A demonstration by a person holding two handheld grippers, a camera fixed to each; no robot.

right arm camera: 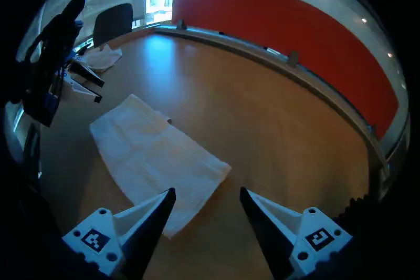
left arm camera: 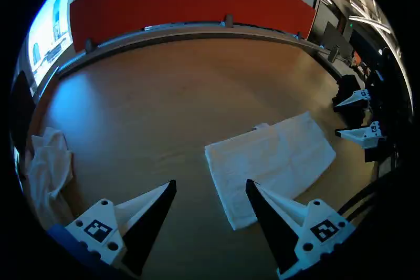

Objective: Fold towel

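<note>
A white towel (left arm camera: 270, 163) lies flat on the wooden table (left arm camera: 173, 96), folded into a long rectangle with a small tag at its far edge. My left gripper (left arm camera: 211, 188) hovers open just short of the towel's near end, nothing between its fingers. In the right gripper view the same towel (right arm camera: 155, 156) stretches away to the left, and my right gripper (right arm camera: 207, 193) is open above its near corner. The right gripper (left arm camera: 350, 118) also shows at the far right of the left gripper view, beyond the towel. The left gripper (right arm camera: 90, 86) appears at the upper left of the right gripper view.
A crumpled white cloth (left arm camera: 48, 167) lies at the table's left edge, also seen as a cloth (right arm camera: 102, 56) far off. A red partition (left arm camera: 189, 1) runs along the table's far edge. A dark chair (right arm camera: 113, 22) stands by the window.
</note>
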